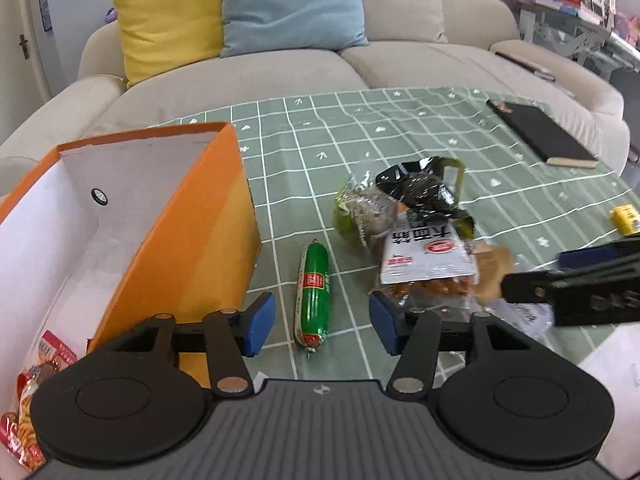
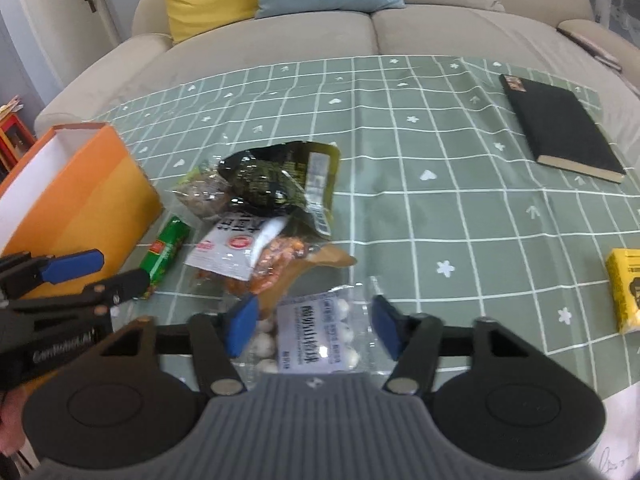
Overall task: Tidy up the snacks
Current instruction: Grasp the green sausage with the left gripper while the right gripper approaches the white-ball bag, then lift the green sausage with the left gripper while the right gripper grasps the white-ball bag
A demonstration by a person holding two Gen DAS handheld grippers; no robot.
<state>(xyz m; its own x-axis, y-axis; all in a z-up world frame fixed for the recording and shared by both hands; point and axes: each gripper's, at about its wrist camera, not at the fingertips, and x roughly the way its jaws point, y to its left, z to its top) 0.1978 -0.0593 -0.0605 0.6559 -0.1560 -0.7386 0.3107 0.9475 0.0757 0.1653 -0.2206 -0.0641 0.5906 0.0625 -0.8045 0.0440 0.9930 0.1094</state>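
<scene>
In the orange box (image 1: 208, 216), one red snack packet (image 1: 28, 396), low in its corner.

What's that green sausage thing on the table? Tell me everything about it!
The green sausage is a stubby tube in shiny green plastic wrap, with a red label around its middle and another red patch near one pinched end. It lies flat on the green checked tablecloth, beside the orange box and apart from the pile of snack bags. The open left gripper frames it, blue pads on either side, not touching it. In the right wrist view the left gripper's finger hides its near end.
</scene>
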